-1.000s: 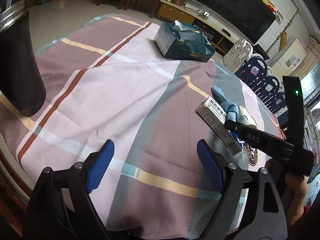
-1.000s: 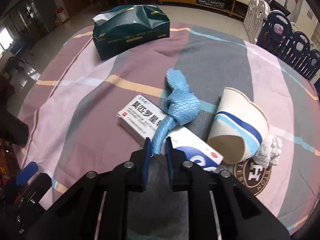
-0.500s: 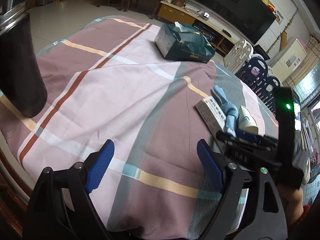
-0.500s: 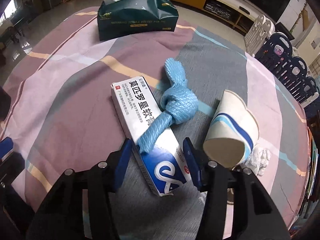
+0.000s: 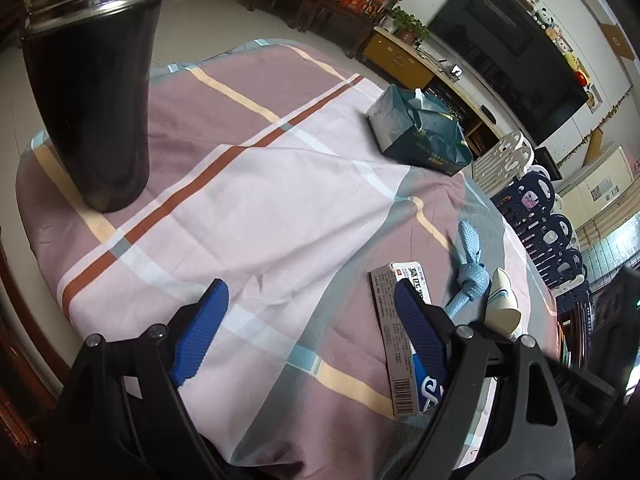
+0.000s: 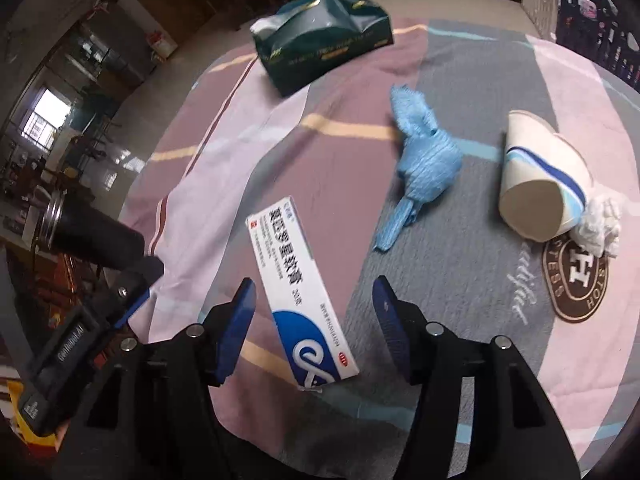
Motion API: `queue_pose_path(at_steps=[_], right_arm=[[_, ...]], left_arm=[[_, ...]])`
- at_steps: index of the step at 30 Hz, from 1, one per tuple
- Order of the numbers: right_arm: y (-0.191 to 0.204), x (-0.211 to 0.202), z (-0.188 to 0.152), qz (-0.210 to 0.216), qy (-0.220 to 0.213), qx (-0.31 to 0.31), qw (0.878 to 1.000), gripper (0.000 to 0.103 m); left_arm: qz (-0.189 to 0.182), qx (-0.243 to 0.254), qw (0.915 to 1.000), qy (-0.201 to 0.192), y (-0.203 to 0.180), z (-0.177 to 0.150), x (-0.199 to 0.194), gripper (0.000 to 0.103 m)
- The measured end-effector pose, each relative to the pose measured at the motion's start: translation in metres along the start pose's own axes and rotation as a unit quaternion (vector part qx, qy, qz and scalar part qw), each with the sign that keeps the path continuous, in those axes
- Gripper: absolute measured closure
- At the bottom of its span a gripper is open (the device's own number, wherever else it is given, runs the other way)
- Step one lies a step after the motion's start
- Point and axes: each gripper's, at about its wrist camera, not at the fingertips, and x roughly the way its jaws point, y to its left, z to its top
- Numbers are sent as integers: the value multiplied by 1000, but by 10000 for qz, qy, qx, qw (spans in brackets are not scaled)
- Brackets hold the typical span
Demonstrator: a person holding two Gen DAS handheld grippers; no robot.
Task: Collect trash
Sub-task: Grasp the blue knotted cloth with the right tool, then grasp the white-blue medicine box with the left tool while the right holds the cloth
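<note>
A white and blue ointment box (image 6: 280,248) lies flat on the checked tablecloth (image 6: 344,160). My right gripper (image 6: 313,285) hovers above its near end. Its jaws are opening and the pads do not touch the box. A blue knotted rag (image 6: 428,168) lies right of the box, apart from the fingers. Farther right, a paper cup (image 6: 540,184) lies on its side against a crumpled white tissue (image 6: 598,228). My left gripper (image 5: 310,292) stands open over bare cloth. The box (image 5: 390,320), rag (image 5: 472,272) and cup (image 5: 502,300) lie to its right.
A tall black tumbler (image 5: 92,92) with a metal rim stands near the table's left edge. A dark green tissue pack (image 5: 420,132) sits at the far side. A round brown logo (image 6: 576,280) is printed on the cloth by the cup. Chairs and a low cabinet stand beyond the table.
My right gripper let go of the blue rag's tail, widened its jaws and shifted left over the box. The left gripper's view swung, bringing the tumbler and box closer into frame.
</note>
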Motion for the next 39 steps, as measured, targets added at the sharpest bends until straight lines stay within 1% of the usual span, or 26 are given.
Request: queue_pose_path(at_steps=[1,2,4,5,7,9,13,14,15,16,17,18,20,22,25,29,32,34,37,39], right_arm=[[-2,-5,4,-151,-211,66,9996,42],[-3,-12,6,-379,-452,119,9982,37],[-5,-14,16,-821,-681,212,9941,34],[-3,-9,22,-983,-693,243,9924,34],[-4,3,28,-1127,-616,251,9914,34],[0,21,34,-1544,-515,167,9865,34],[2,53,44,-2222,-505,-166,9736,34],[0,61,47,-2235,-451,-120,9736,38],[-5,66,49,-2121,-397,-19,9764,45],[-9,69,49,-2099,-349,59,9771,56],[-12,70,49,-2194,-375,92,9749,64],[-14,69,48,-2179,-404,71,9751,66],[-18,64,44,-2013,-431,-11,9786,73],[-22,57,38,-1806,-402,3,9827,75],[-28,44,27,-1383,-302,125,9899,75],[-24,29,-4,-1025,-44,-102,9947,75],[-19,24,-33,-553,248,-39,9982,75],[-15,22,-50,-232,376,31,9990,75],[-8,18,-69,403,512,297,9974,75],[-8,10,-76,503,412,512,9966,75]], left_arm=[[9,23,10000,9,-1,-1,0,18],[20,50,10000,22,-2,-1,1,18],[17,94,9999,55,-3,-3,2,18],[8,136,9999,89,-5,-5,3,18],[-44,239,9996,152,-9,-6,5,18],[-119,391,9989,231,-14,-9,8,18],[-112,584,9976,362,-21,-15,12,18],[-104,595,9974,385,-22,-16,13,18],[-93,593,9974,387,-21,-15,13,18],[-69,580,9976,368,-20,-15,13,18],[-30,570,9979,321,-20,-14,12,18],[-12,568,9980,284,-19,-13,10,18],[-21,548,9982,262,-18,-13,8,18],[-35,515,9982,290,-17,-13,9,18],[-44,470,9984,301,-15,-12,9,18],[-45,349,9991,237,-11,-11,8,18],[-39,274,9995,181,-9,-10,6,18],[-44,245,9995,168,-8,-9,5,18],[-44,248,9995,183,-9,-10,6,18],[-42,275,9994,192,-10,-11,6,18]])
